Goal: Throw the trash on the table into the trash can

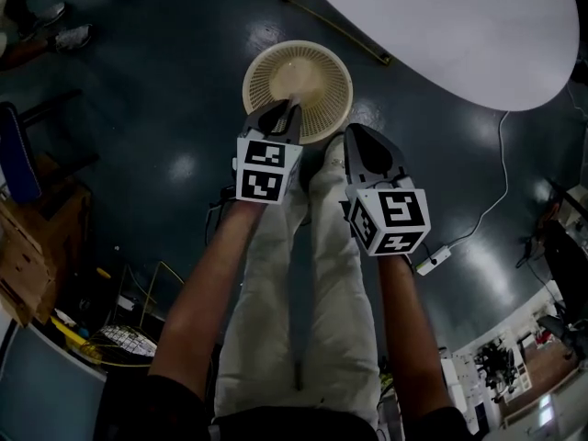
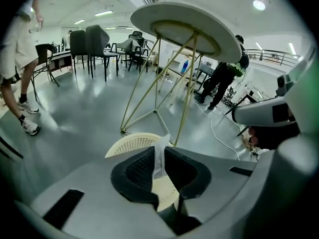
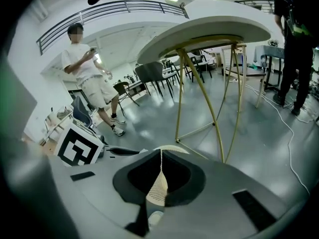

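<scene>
**A:** Status on the trash run?

**B:** Drop step. Left gripper [image 1: 278,118] has its fingers [image 2: 135,172] clenched on a white scrap [image 2: 159,156]. The scrap is pinched upright between the pads and its top pokes past the fingertips. The trash can [image 1: 260,73] is on the floor [image 1: 165,154], just beyond and below those fingertips.

**A:** Right side?

**B:** Right gripper [image 1: 360,141] has its fingers [image 3: 183,176] pressed together at the tips, nothing gripped. Only the can's mesh shows through the gap behind the tips. The can is ahead of them, toward the left gripper's side.

**A:** Tabletop?

**B:** Tabletop [image 1: 459,26] is well beyond the right fingertips, off to the outer side. Can't judge what's left on it from here.

**A:** Next move?

**B:** My read: carry the left fingertips over the can mouth, then let go. The scrap looks thin and limp, paper or film, can't tell which. It may cling to a pad or drift, so I'd release low over the opening.

**A:** Can itself?

**B:** Round, cream, plastic lattice wall, flared rim, wide mouth, so an easy target. The pads are dark and textured in smooth grey shells. The floor is dark and glossy.
</scene>
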`<state>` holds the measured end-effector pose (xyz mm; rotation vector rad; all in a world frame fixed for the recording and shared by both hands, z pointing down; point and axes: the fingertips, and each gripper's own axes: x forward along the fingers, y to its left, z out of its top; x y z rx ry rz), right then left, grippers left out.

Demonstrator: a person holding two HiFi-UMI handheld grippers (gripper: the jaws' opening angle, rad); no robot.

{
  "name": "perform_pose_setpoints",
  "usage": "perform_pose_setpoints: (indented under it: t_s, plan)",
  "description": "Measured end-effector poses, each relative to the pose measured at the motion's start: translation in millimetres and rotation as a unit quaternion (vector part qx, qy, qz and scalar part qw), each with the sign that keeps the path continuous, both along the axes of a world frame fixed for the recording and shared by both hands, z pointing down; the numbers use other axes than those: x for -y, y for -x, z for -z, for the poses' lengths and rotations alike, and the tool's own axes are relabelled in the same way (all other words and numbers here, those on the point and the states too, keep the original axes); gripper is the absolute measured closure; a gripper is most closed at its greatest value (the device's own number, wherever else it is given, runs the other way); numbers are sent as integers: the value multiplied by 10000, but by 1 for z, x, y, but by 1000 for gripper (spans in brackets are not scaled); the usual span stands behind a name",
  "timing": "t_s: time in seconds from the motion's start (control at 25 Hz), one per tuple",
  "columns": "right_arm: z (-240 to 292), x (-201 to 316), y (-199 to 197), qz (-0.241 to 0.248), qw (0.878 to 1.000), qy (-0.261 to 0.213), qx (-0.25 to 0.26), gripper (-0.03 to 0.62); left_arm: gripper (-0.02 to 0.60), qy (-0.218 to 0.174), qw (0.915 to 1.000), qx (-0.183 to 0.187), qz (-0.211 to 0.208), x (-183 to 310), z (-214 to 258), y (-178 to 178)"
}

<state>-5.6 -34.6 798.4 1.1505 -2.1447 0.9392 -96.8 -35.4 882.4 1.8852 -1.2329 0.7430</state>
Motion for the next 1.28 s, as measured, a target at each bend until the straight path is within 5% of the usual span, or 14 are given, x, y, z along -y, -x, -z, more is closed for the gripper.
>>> perform_pose_setpoints:
  t_s: [0.28,0.6,1.28]
  plan:
    - [-9,-6,1,87,10000,4,-44,572,433,-85,9998,-172,108,7,-4,0]
    - [-6,-6,0,92,9999,-23,-55,572,433,-90,9999,-96,90,5,2,3]
    - [72,11,17,230,9991,-353,-18,572,530,-191,9995,-257,63,-9,86,12]
